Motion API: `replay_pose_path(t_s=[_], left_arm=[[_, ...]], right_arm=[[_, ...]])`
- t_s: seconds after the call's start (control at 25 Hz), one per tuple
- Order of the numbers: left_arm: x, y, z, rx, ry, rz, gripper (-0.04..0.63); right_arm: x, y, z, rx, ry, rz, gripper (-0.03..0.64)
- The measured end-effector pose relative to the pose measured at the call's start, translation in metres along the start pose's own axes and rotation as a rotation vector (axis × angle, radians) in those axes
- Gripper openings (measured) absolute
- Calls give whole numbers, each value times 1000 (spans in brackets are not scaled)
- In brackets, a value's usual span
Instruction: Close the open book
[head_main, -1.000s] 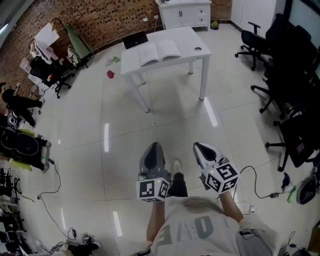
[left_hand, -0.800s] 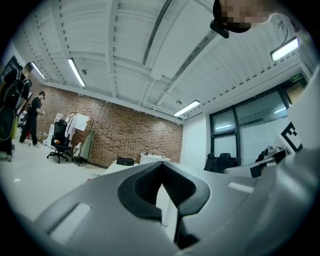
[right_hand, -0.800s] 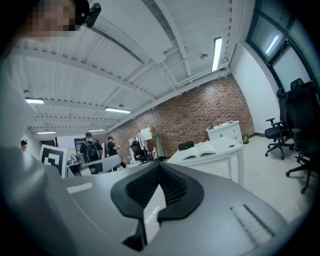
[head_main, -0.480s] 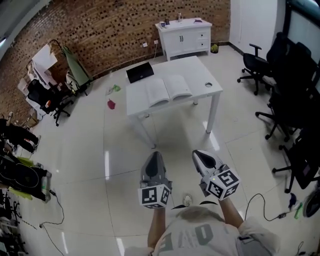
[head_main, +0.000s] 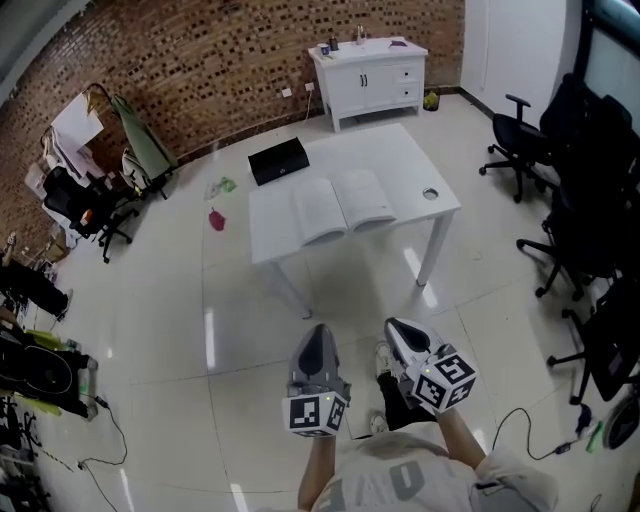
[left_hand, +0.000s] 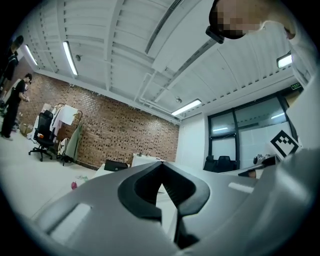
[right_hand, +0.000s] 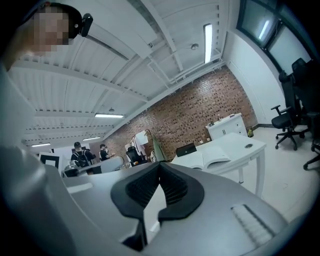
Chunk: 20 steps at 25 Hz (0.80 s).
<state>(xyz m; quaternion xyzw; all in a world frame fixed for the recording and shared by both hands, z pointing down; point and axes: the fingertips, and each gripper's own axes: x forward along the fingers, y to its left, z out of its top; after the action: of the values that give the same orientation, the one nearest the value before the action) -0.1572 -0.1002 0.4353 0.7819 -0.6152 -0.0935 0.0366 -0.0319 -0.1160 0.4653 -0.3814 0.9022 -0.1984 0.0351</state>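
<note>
Holds the left gripper (head_main: 318, 330) low in front of the body, pointing ahead toward the white table (head_main: 400, 160), jaws pressed together tip to tip with nothing between them. Holds the right gripper (head_main: 393, 326) just beside it, pointing the same way and likewise closed on nothing, the dark ribbed pads meeting at the tip. Carries a cube with square markers (head_main: 316, 413) at the rear of each. Stands on a pale glossy floor (head_main: 180, 300), well apart from the table, with neither gripper touching anything. Finds the open book (head_main: 343, 205) lying flat near the middle of the tabletop, pages up, the two halves spread left and right of the spine. Shows a black case (head_main: 278, 160) at the far left corner of the same table, apart from the book, and a small round ring (head_main: 430, 193) near the right edge. Shows beyond the table a white cabinet (head_main: 368, 75) against a brick wall (head_main: 200, 60), with things on top too small to tell. Shows black office chairs (head_main: 560, 180) crowded along the right side, another black chair (head_main: 80, 200) at the left, and a small red thing (head_main: 216, 220) and a green one (head_main: 222, 185) on the floor left of the table. Takes in, through the right gripper view, the book and table to the right of the jaws, and two people (right_hand: 78, 151) standing far off at the left.
</note>
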Motion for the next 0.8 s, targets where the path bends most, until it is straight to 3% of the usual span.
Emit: replay_pose_path(t_s=[0.08, 0.2, 0.36, 0.56, 0.8], left_arm=[[23, 7, -10, 3, 22, -5, 12], [68, 24, -14, 4, 16, 0, 12], [143, 54, -8, 37, -7, -2, 12], [235, 62, 14, 67, -49, -6, 12], [292, 79, -2, 67, -2, 8, 12]], right_arm=[[23, -10, 2, 2, 10, 33, 3], [61, -41, 14, 29, -12, 46, 74], [126, -86, 33, 91, -17, 53, 112], [189, -131, 74, 75, -29, 109, 117], [240, -162, 90, 92, -11, 125, 137]])
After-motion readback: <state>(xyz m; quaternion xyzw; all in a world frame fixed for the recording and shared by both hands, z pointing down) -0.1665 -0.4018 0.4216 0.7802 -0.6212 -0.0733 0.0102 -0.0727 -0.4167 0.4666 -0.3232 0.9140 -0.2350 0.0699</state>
